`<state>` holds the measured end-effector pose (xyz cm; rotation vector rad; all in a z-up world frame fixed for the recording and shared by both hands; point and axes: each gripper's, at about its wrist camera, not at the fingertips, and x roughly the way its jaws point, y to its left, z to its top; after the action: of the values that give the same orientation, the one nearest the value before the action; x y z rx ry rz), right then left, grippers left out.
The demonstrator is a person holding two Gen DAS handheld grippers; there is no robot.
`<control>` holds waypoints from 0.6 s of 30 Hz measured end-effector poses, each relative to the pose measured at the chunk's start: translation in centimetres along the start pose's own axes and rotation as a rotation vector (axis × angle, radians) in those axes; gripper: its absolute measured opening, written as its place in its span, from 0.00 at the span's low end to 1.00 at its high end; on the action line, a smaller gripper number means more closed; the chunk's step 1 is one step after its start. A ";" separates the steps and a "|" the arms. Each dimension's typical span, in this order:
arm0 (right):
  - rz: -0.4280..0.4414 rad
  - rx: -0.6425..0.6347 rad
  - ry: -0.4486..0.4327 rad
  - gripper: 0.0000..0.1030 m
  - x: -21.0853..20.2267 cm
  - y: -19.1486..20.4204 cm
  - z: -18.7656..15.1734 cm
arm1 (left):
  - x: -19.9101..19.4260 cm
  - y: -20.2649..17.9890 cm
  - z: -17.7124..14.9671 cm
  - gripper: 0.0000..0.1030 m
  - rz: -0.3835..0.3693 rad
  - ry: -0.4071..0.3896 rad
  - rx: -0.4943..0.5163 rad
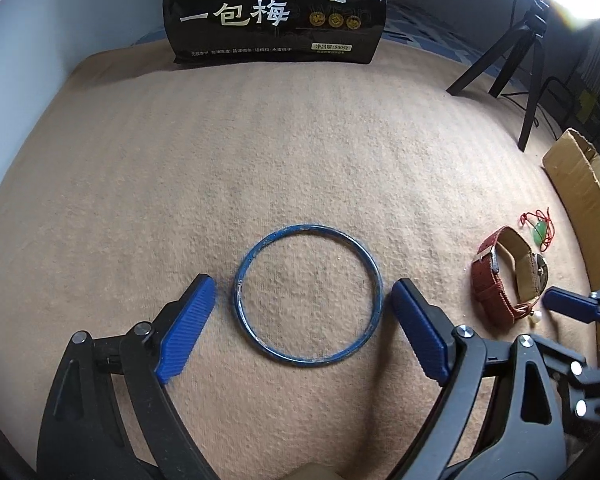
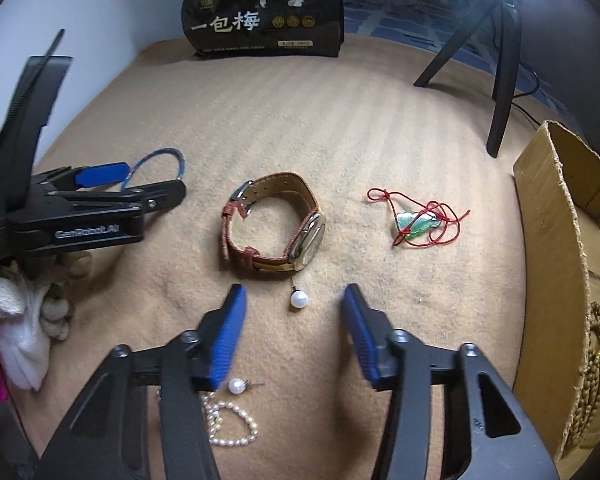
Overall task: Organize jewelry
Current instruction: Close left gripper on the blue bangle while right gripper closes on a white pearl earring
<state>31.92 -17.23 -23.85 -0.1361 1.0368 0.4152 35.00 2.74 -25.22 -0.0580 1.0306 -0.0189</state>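
left wrist view: left gripper (image 1: 302, 300) pointed down at the tan blanket (image 1: 260, 140), jaws spread wide, holding nothing. blue bangle (image 1: 307, 295) lay flat on the blanket between the two blue pads, a small gap on each side. to the right, brown-strapped watch (image 1: 504, 276) and, beyond it, a green pendant on red cord (image 1: 539, 230). cardboard box (image 1: 584, 188) at the right edge. black snack bag (image 1: 276, 12) upright at the far end, tripod (image 1: 516, 60) to its right.

right wrist view: right gripper (image 2: 293, 306) stood partly open, nothing gripped. one pearl earring (image 2: 299, 299) lay on the blanket between the fingertips, touching neither. second pearl earring (image 2: 237, 385) and pearl bracelet (image 2: 230, 424) lay nearer the camera, by the left finger. a strand of brown beads (image 2: 592, 368) lay inside the box.
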 end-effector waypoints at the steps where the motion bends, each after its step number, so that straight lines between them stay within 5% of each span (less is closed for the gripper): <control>1: 0.002 0.003 0.000 0.40 0.1 -0.1 0.1 | 0.0 0.0 0.0 0.89 -0.002 0.000 0.003; 6: 0.012 0.010 0.004 0.26 0.3 -0.2 0.2 | -0.1 0.0 -0.1 0.88 -0.006 -0.008 0.006; 9: 0.020 0.020 0.008 0.13 0.4 -0.3 0.2 | -0.3 0.2 -0.1 0.78 0.000 -0.018 0.005; 18: 0.027 0.044 -0.005 0.07 -0.1 -0.6 -0.1 | -1.0 0.8 0.0 0.72 -0.033 -0.019 -0.022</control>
<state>32.05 -17.85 -23.83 -0.0820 1.0433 0.4167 34.46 3.60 -24.42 -0.0949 1.0106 -0.0375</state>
